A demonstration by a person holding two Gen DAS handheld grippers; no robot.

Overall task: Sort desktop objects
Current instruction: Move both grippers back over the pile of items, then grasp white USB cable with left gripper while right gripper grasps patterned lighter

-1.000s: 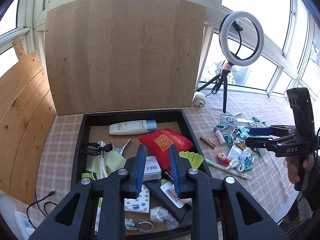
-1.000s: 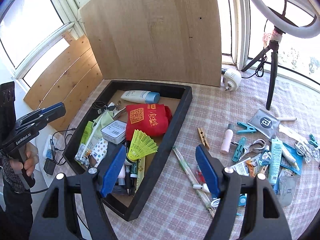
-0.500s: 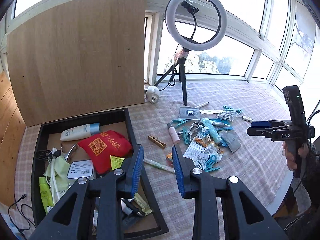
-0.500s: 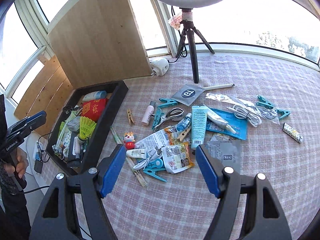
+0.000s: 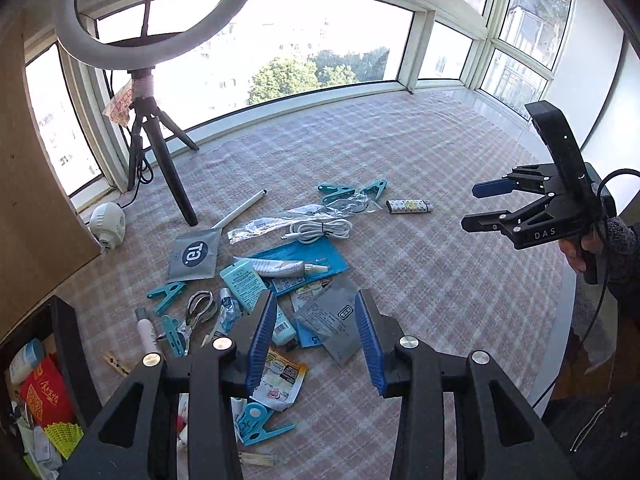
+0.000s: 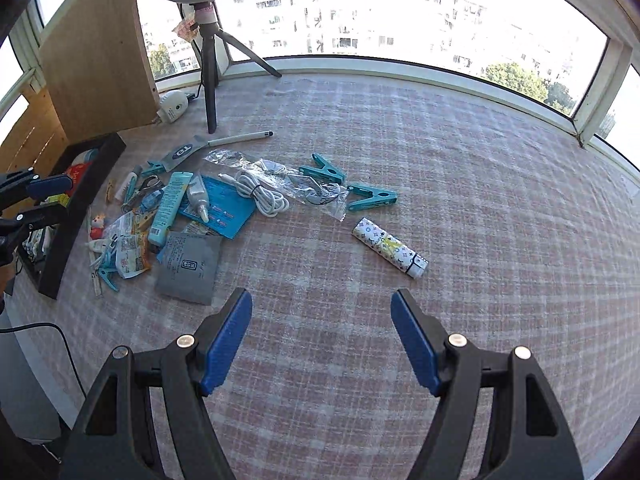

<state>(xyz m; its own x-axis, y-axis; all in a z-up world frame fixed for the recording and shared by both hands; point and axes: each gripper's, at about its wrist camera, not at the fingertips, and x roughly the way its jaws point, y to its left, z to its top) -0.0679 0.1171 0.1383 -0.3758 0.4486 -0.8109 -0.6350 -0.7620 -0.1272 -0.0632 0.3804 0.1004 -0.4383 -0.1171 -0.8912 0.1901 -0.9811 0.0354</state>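
Observation:
A pile of small objects lies on the checked cloth: a grey sachet [image 5: 332,316] [image 6: 188,268], a teal tube [image 5: 246,288] [image 6: 168,204], a coiled white cable [image 5: 320,230] [image 6: 260,194], teal clips [image 5: 372,190] [image 6: 372,198] and a patterned lighter [image 5: 408,206] [image 6: 390,248]. The black tray [image 5: 68,340] [image 6: 80,200] with sorted items stands at the left. My left gripper [image 5: 314,312] [image 6: 44,200] hovers over the grey sachet, its jaws opening, nothing between them. My right gripper [image 6: 322,308] [image 5: 484,208] is open over bare cloth, near the lighter.
A ring light on a tripod [image 5: 176,184] [image 6: 208,80] stands behind the pile, with a small white device [image 5: 107,224] beside it. A wooden board [image 5: 24,200] leans at the left. Scissors [image 5: 196,312] lie in the pile. The table edge runs along the right.
Both grippers have swung right, from over the black tray to the pile and the cloth beyond it. The left jaws have widened; the right jaws are unchanged.

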